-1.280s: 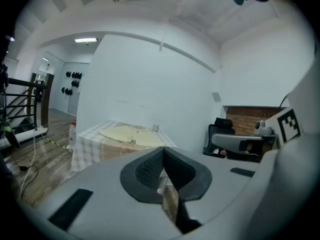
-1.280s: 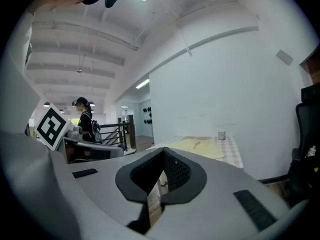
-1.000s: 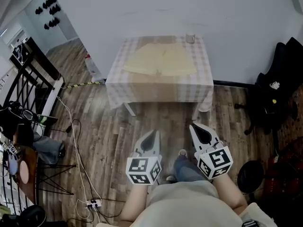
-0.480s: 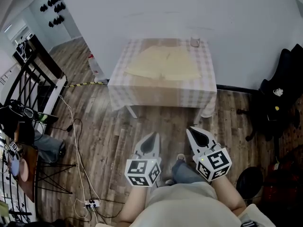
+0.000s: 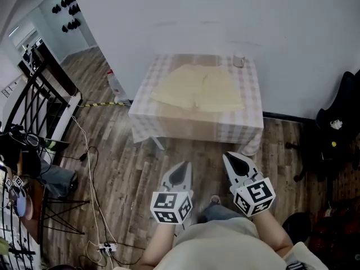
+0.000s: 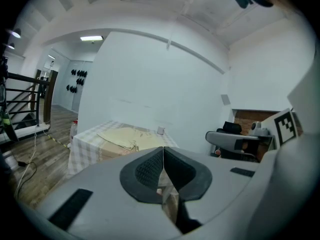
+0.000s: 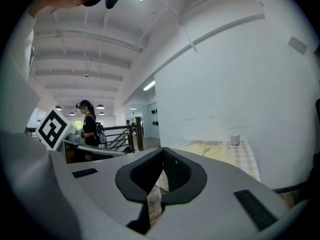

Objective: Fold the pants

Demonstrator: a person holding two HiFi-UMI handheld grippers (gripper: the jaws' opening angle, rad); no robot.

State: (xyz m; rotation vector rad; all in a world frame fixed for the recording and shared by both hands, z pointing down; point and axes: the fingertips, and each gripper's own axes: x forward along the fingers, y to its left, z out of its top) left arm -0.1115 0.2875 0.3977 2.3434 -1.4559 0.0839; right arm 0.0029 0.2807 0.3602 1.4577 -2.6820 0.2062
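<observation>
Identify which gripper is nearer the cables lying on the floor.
The left gripper; the cables trail along its side, while the right gripper lies farther over.

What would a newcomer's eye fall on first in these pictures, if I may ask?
The pale yellow pants spread on the checked-cloth table draw the eye first, with a small cup at the table's far right corner. Nearer the camera, the left hand-held gripper and the right hand-held gripper hang over the wooden floor, both shut and empty, short of the table.
</observation>
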